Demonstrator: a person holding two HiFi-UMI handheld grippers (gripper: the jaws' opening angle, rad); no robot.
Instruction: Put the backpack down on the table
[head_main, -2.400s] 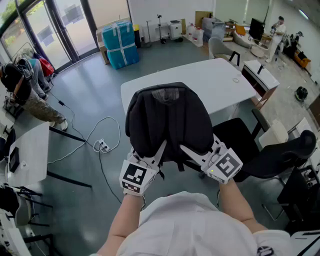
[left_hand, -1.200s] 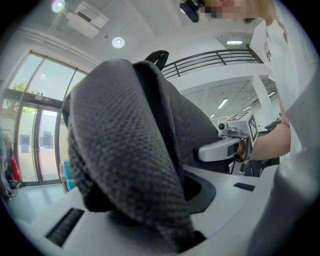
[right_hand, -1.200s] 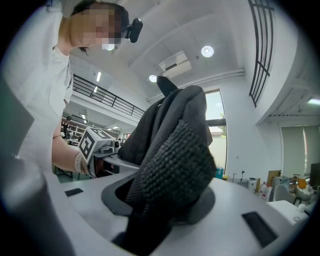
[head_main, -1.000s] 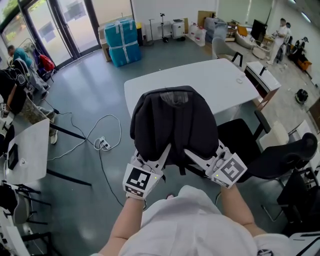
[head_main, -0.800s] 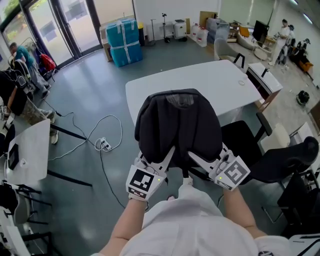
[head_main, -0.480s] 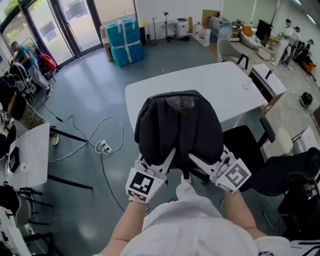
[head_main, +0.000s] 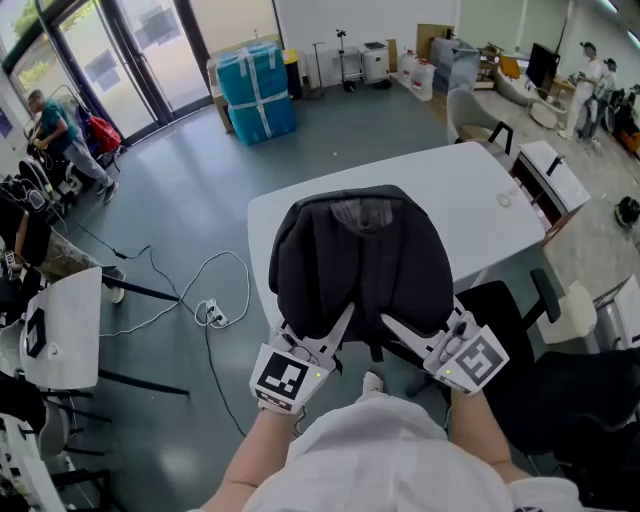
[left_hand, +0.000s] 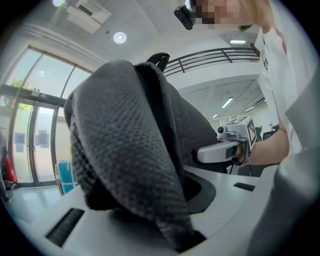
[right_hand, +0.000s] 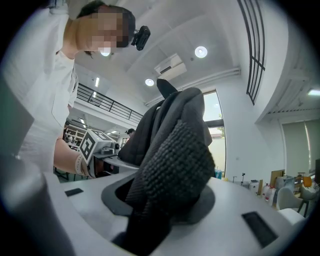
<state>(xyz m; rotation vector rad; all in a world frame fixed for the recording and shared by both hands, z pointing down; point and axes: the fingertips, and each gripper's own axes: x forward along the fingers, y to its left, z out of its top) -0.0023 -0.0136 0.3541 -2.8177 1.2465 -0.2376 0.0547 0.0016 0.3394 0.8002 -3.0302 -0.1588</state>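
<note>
With the left gripper and right gripper each clamped on the backpack, the person does best to bring it level over the table before lowering.

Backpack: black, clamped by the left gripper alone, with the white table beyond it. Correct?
No: both grippers clamp it. The right gripper view shows the right gripper shut on a padded strap of the backpack, as the left gripper is. The rest stands.

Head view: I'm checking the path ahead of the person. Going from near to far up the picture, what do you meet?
First the white shirt, then backpack, white table, blue wrapped boxes.
</note>
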